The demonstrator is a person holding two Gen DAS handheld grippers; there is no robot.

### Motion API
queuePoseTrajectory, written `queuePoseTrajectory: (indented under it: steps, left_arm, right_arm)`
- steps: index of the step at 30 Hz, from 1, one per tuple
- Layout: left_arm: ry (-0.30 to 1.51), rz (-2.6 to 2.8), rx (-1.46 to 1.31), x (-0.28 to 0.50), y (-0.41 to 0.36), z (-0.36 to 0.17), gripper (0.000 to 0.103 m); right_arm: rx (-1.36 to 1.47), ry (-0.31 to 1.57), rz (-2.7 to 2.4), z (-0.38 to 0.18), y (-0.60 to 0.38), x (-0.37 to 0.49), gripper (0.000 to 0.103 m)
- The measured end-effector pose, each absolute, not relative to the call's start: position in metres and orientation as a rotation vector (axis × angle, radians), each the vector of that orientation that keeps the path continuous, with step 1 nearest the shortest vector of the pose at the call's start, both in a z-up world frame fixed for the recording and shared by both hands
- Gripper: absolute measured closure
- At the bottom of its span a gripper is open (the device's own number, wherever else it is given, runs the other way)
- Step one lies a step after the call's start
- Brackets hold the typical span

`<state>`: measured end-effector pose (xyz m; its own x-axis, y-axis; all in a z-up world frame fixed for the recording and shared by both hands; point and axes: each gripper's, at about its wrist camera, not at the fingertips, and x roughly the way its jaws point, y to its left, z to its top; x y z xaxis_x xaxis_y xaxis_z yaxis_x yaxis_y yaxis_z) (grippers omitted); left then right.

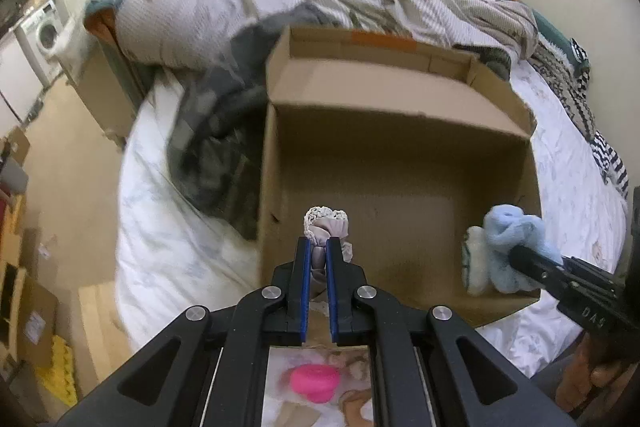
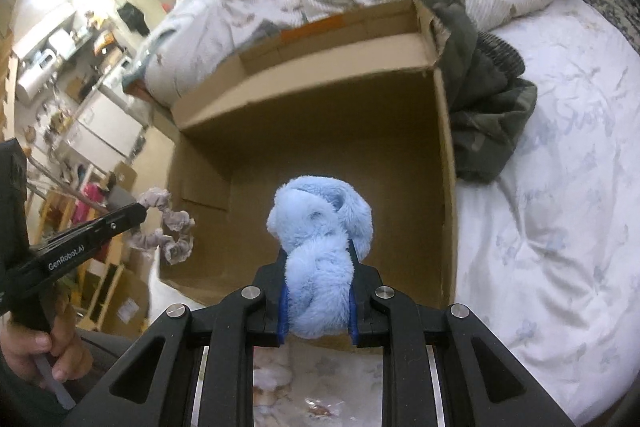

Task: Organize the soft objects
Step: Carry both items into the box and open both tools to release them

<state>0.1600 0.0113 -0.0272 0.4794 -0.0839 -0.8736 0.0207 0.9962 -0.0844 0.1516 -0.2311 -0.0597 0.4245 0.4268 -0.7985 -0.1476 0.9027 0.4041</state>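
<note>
Two soft items hang over the empty cardboard box: left hand-held gripper pinches a grey scrunchie, right hand-held gripper pinches a blue fluffy one; neither released yet.

Showing plain brown on the cardboard box, with an orange strip along its far flap. Holding pale blue in the fluffy scrunchie, greyish lilac (white lace at one edge) in the thin scrunchie. Wearing black with blue pads on the left gripper and right gripper. Spreading white with faint blue flowers over the bedsheet; lying camouflage green beside the box, the jacket.
</note>
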Motion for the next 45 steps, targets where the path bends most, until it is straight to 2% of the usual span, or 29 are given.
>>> queuePoseTrajectory:
  steps: [13, 27, 30, 31, 32, 34, 35, 37, 38, 39, 41, 43, 45]
  left_arm:
    - [1.041, -0.050, -0.015, 0.159, 0.004, -0.050, 0.096]
    - [1.036, -0.080, -0.004, 0.160, -0.007, -0.051, 0.096]
    - [1.047, -0.080, -0.001, 0.160, -0.008, -0.052, 0.096]
    - [1.053, -0.078, 0.004, 0.160, -0.008, -0.053, 0.095]
    - [1.057, -0.076, 0.008, 0.160, -0.009, -0.053, 0.094]
    - [1.059, -0.072, 0.026, 0.160, -0.012, -0.053, 0.088]
    - [1.057, -0.069, 0.035, 0.159, -0.013, -0.053, 0.081]
    - [1.050, -0.070, 0.043, 0.158, -0.016, -0.052, 0.062]
    - [1.042, -0.071, 0.049, 0.157, -0.017, -0.050, 0.043]
    - [1.030, -0.068, 0.054, 0.156, -0.018, -0.048, 0.033]
    - [1.006, -0.064, 0.058, 0.154, -0.019, -0.044, 0.032]
    - [1.001, -0.072, 0.057, 0.154, -0.020, -0.042, 0.032]
    - [0.999, -0.068, 0.055, 0.154, -0.019, -0.042, 0.032]
  right_arm:
    - [0.225, 1.216, 0.354, -0.098, -0.209, 0.160, 0.080]
    - [0.220, 1.229, 0.372, -0.100, -0.204, 0.161, 0.077]
    - [0.233, 1.221, 0.376, -0.098, -0.204, 0.161, 0.069]
    - [0.241, 1.216, 0.378, -0.097, -0.205, 0.160, 0.061]
    - [0.255, 1.208, 0.384, -0.096, -0.206, 0.160, 0.044]
    - [0.281, 1.182, 0.388, -0.091, -0.209, 0.161, 0.030]
    - [0.289, 1.169, 0.384, -0.089, -0.210, 0.161, 0.029]
    - [0.302, 1.154, 0.374, -0.086, -0.214, 0.162, 0.026]
    - [0.315, 1.148, 0.369, -0.085, -0.216, 0.162, 0.023]
    - [0.330, 1.143, 0.364, -0.085, -0.218, 0.163, 0.021]
    - [0.355, 1.142, 0.360, -0.087, -0.221, 0.163, 0.009]
    - [0.367, 1.147, 0.367, -0.087, -0.222, 0.163, 0.005]
    - [0.359, 1.148, 0.375, -0.086, -0.220, 0.163, 0.005]
